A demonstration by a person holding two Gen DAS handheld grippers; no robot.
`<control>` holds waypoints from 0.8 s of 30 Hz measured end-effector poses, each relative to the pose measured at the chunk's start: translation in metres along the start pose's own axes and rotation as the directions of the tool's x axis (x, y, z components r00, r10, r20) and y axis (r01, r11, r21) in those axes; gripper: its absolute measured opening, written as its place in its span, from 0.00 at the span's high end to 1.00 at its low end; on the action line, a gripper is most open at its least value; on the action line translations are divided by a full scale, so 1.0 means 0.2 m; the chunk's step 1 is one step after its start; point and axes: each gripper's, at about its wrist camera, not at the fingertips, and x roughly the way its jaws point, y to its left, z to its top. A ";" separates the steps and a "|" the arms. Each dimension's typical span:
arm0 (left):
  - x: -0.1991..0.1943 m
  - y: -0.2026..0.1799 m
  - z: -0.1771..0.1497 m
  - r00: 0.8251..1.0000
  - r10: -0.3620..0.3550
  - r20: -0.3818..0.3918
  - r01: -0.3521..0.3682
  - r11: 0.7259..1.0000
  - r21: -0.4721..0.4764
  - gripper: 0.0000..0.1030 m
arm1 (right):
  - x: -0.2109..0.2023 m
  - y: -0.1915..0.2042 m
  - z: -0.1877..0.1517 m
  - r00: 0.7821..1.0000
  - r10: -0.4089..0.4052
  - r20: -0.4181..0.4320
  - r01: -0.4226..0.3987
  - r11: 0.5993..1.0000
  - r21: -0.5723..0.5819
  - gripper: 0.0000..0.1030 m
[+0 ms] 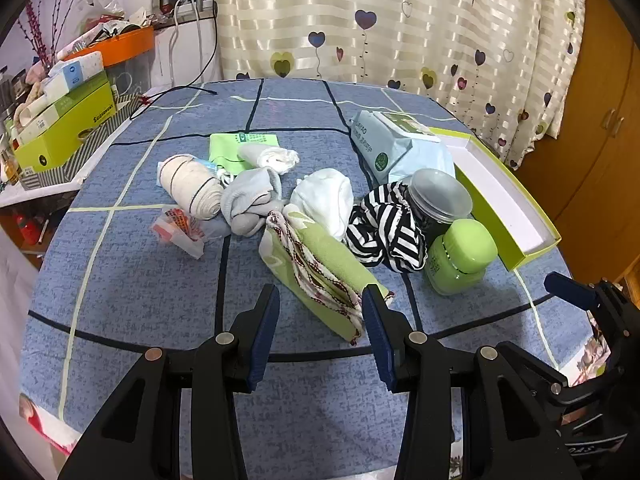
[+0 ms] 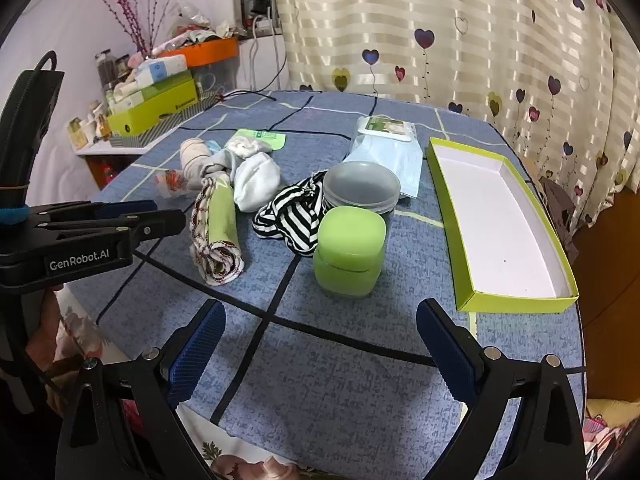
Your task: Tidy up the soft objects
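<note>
Loosely rolled socks (image 1: 250, 200) and a striped cloth (image 1: 384, 228) crowd the desk (image 1: 160, 292). Both grippers, left (image 1: 320, 308) and right (image 2: 320, 328), gape empty.

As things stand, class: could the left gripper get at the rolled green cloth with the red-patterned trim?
Probably yes. The left gripper is open, and the rolled green cloth lies straight ahead with its near end already between the fingertips. Nothing lies across that approach; the striped cloth sits off to the right.
</note>
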 end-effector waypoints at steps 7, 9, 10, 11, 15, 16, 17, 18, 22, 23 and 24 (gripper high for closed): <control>0.00 0.00 -0.01 1.000 0.012 0.001 -0.012 1.000 0.003 0.57 | 0.00 0.01 0.01 1.000 0.007 0.004 -0.007 1.000 -0.002 0.06; 0.00 0.01 -0.01 1.000 0.016 -0.001 -0.016 1.000 0.003 0.57 | 0.00 0.02 0.01 1.000 0.006 0.004 -0.006 1.000 -0.005 0.06; 0.00 0.01 -0.01 1.000 0.019 0.000 -0.019 1.000 0.004 0.57 | 0.00 0.02 0.01 1.000 0.006 0.005 -0.006 1.000 -0.007 0.06; 0.00 0.01 -0.01 1.000 0.019 0.000 -0.019 1.000 0.003 0.57 | 0.00 0.02 0.01 1.000 0.007 0.005 -0.007 1.000 -0.007 0.06; 0.00 0.02 0.00 1.000 0.029 0.002 -0.029 1.000 0.002 0.57 | 0.00 0.02 0.02 1.000 0.007 0.005 -0.007 1.000 -0.009 0.06; 0.00 0.02 0.00 1.000 0.030 0.002 -0.030 1.000 0.003 0.57 | 0.00 0.02 0.01 1.000 0.007 0.006 -0.007 1.000 -0.008 0.06; 0.00 0.03 0.00 1.000 0.031 0.001 -0.031 1.000 0.003 0.57 | 0.00 0.03 0.02 1.000 0.007 0.006 -0.007 1.000 -0.008 0.06; 0.00 0.03 0.00 1.000 0.030 0.000 -0.030 1.000 0.003 0.57 | 0.00 0.02 0.01 1.000 0.006 0.006 -0.006 1.000 -0.008 0.06; 0.00 0.03 0.00 0.999 0.035 0.000 -0.035 0.999 0.004 0.57 | 0.00 0.02 0.02 1.000 0.010 0.007 -0.010 1.000 -0.010 0.06; 0.00 0.03 0.00 0.999 0.035 0.000 -0.035 0.999 0.003 0.57 | 0.00 0.03 0.02 1.000 0.011 0.008 -0.011 1.000 -0.012 0.06; 0.00 0.03 0.00 0.999 0.035 0.001 -0.035 0.999 0.003 0.57 | 0.00 0.03 0.03 1.000 0.012 0.009 -0.012 1.000 -0.014 0.06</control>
